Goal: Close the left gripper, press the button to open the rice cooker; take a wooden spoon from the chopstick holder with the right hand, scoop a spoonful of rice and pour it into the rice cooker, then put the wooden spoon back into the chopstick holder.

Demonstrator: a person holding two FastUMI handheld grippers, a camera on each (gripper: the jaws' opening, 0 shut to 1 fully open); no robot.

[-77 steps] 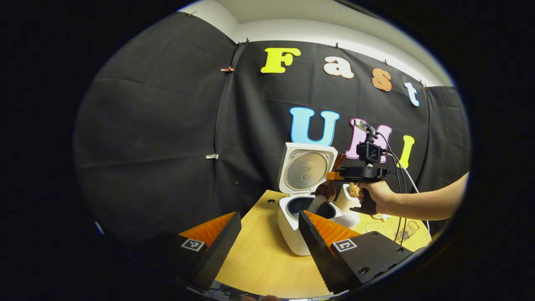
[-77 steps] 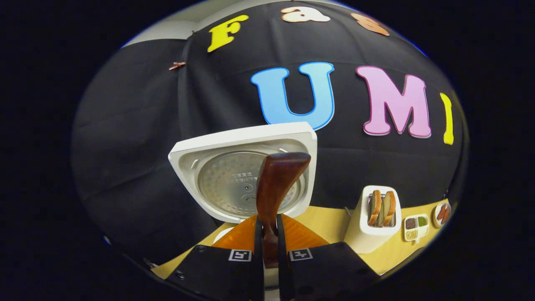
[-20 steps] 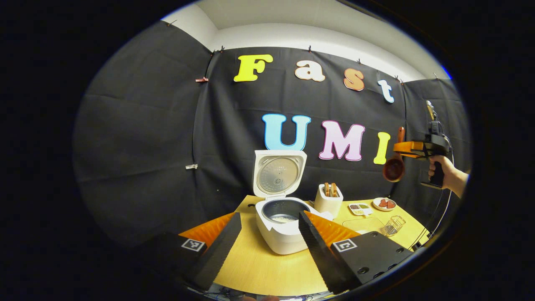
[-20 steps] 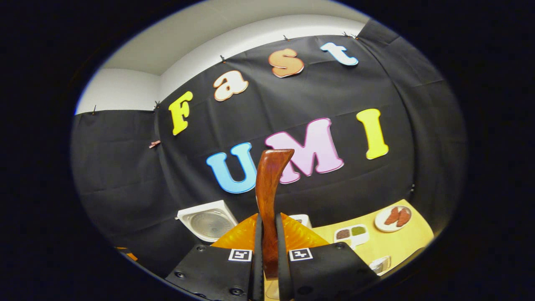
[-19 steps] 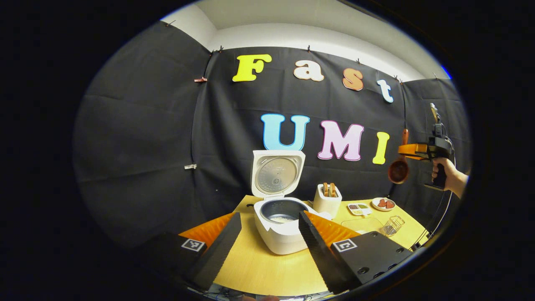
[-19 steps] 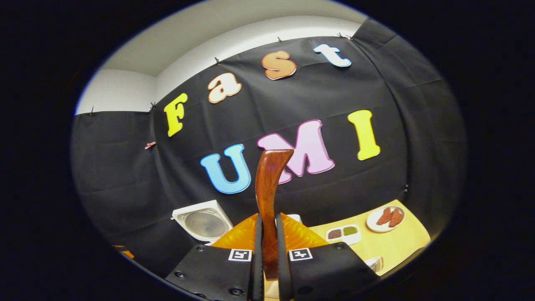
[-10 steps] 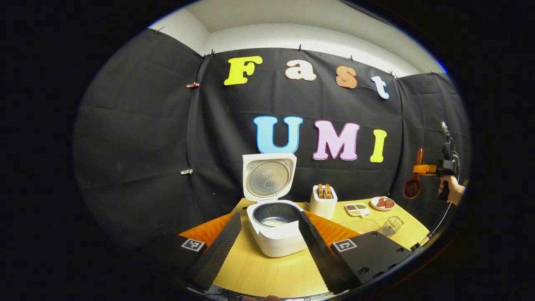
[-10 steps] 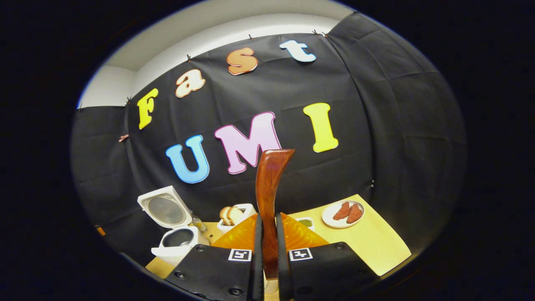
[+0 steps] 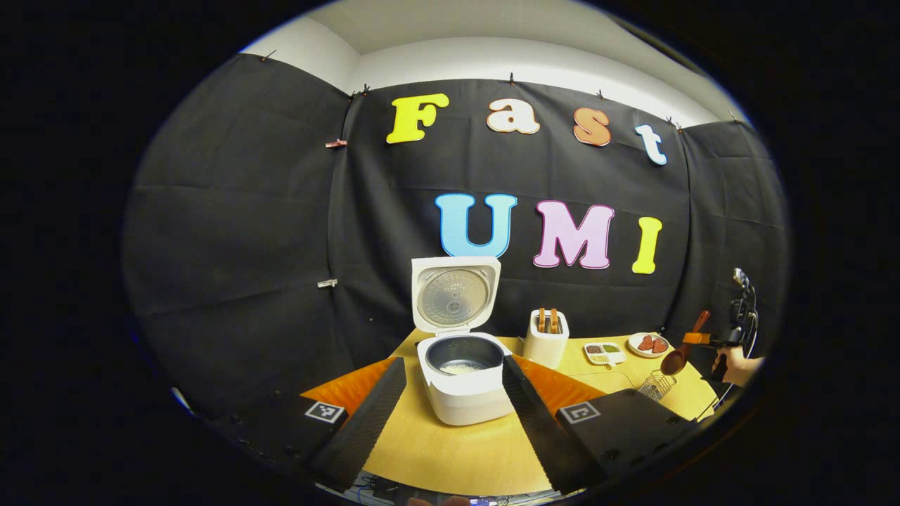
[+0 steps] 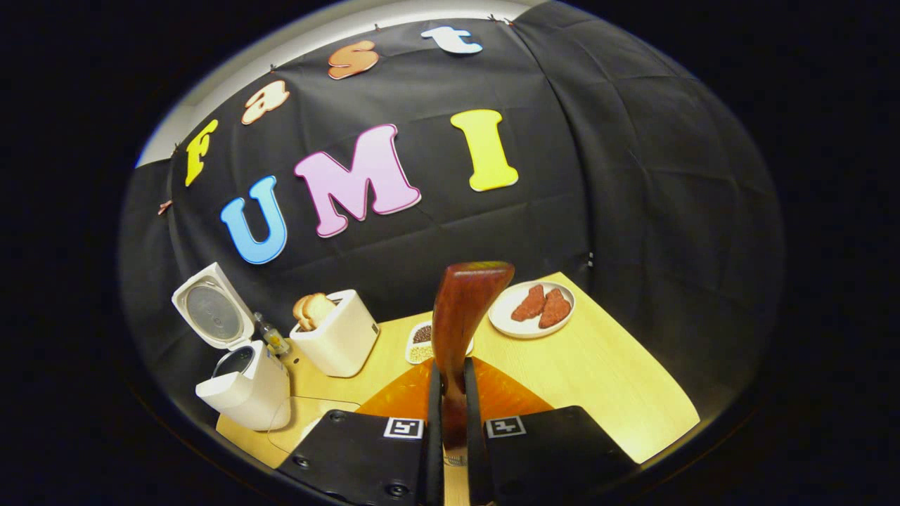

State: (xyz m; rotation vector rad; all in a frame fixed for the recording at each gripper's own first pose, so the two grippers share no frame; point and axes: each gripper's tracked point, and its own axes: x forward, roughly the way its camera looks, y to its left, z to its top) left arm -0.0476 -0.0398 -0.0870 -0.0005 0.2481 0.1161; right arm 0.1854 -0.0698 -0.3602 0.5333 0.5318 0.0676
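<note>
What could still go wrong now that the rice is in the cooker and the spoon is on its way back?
The right gripper pinches only the wooden spoon's thin handle, so it might twist or slip. The wire chopstick holder looks light and sits near the table's edge; a careless drop could tip it. The rice cooker lid stands open.

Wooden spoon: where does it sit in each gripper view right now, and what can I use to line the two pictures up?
Left gripper view: the wooden spoon is far right, small, bowl hanging down over the wire holder, held in the right gripper.
Right gripper view: its handle stands upright at bottom centre, clamped by that gripper.
Shared landmark: the open white rice cooker.
</note>
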